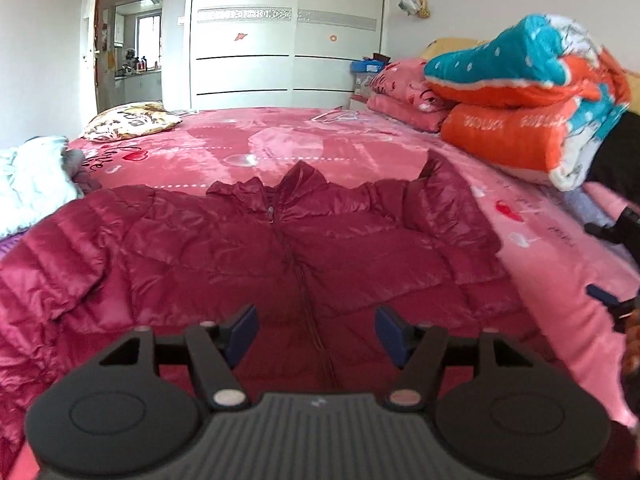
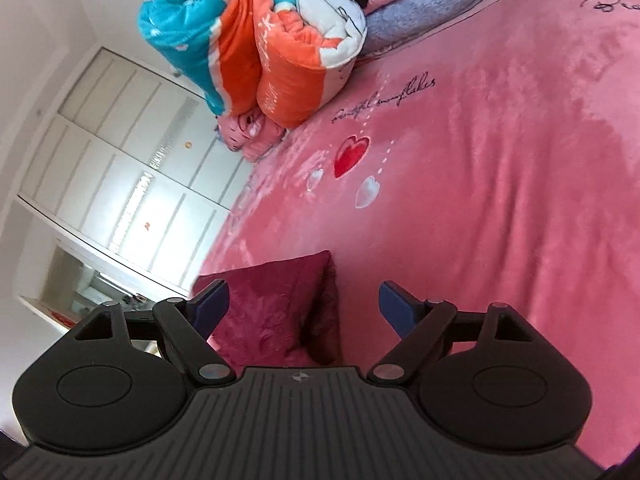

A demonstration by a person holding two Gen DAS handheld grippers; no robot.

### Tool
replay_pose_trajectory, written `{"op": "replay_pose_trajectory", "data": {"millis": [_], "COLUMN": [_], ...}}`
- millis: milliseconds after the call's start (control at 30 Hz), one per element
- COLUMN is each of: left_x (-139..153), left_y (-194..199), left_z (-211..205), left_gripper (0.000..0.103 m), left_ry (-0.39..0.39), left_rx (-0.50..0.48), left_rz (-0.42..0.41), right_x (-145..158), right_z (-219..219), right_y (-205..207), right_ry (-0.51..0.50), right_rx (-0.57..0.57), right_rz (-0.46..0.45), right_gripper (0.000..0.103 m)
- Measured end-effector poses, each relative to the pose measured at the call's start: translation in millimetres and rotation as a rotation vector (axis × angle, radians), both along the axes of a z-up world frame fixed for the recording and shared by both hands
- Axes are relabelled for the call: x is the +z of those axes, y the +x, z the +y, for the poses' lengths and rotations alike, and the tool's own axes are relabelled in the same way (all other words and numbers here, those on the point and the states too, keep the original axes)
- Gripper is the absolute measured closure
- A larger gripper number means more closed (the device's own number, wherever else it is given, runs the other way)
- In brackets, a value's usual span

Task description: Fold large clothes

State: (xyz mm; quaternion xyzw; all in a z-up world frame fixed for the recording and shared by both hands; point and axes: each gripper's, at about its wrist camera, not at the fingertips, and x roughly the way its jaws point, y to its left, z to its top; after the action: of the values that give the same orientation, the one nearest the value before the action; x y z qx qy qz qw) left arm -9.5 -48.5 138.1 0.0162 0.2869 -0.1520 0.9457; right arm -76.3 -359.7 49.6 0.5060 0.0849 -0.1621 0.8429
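A dark red quilted jacket (image 1: 240, 256) lies front up on the pink bedspread (image 1: 552, 248), zip down the middle and collar on the far side. Its left sleeve spreads out to the left, and the right side bunches up near the collar. My left gripper (image 1: 316, 332) hovers open over the lower front by the zip, with nothing pinched. At the right edge of that view my right gripper (image 1: 590, 258) is partly in sight above the bedspread. In the right wrist view, rolled sideways, my right gripper (image 2: 304, 308) stands wide open; a corner of the jacket (image 2: 280, 312) lies between its fingers, untouched by the pads.
A folded orange, teal and white blanket (image 1: 520, 100) is stacked at the far right, with a folded pink blanket (image 1: 404, 92) behind it. A patterned pillow (image 1: 132, 120) and a pale garment (image 1: 28, 180) sit at the left. A white wardrobe (image 1: 280, 40) stands beyond the bed.
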Motion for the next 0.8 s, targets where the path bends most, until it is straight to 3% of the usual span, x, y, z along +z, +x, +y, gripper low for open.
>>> {"op": "replay_pose_trajectory", "data": {"millis": [67, 200, 267, 333, 467, 667, 733, 800], "left_x": [-15.8, -51.0, -68.4, -80.8, -93.5, -100.8, -102.5, -103.5], "left_y": [11.4, 28.9, 36.0, 42.2, 37.9, 41.2, 44.6, 45.6], "left_z": [-10.8, -21.1, -17.6, -10.0, -0.4, 7.5, 9.3, 10.9], "left_gripper": [0.037, 0.036, 0.035, 0.03, 0.017, 0.012, 0.011, 0.01], "left_ry": [0.057, 0.2, 0.248, 0.223, 0.168, 0.126, 0.114, 0.106], "left_rx": [0.023, 0.09, 0.129, 0.159, 0.166, 0.161, 0.159, 0.159], "left_rz": [-0.021, -0.072, -0.075, -0.038, -0.052, -0.02, -0.007, 0.001], "right_x": [-3.3, -13.7, -14.2, -16.3, -33.2, -66.5, -75.9, -83.8], "right_z": [-0.6, -2.3, -2.0, -4.4, -16.0, -31.3, -33.6, -34.0], "right_y": [8.2, 30.3, 41.8, 55.1, 79.5, 117.2, 128.1, 136.7], "right_ry": [0.009, 0.076, 0.083, 0.092, 0.187, 0.358, 0.418, 0.465], "right_rx": [0.008, 0.064, 0.09, 0.11, 0.136, 0.175, 0.187, 0.194], "right_rz": [-0.001, -0.034, -0.052, -0.068, -0.089, -0.15, -0.171, -0.19], "right_gripper": [0.004, 0.023, 0.023, 0.023, 0.023, 0.022, 0.006, 0.001]}}
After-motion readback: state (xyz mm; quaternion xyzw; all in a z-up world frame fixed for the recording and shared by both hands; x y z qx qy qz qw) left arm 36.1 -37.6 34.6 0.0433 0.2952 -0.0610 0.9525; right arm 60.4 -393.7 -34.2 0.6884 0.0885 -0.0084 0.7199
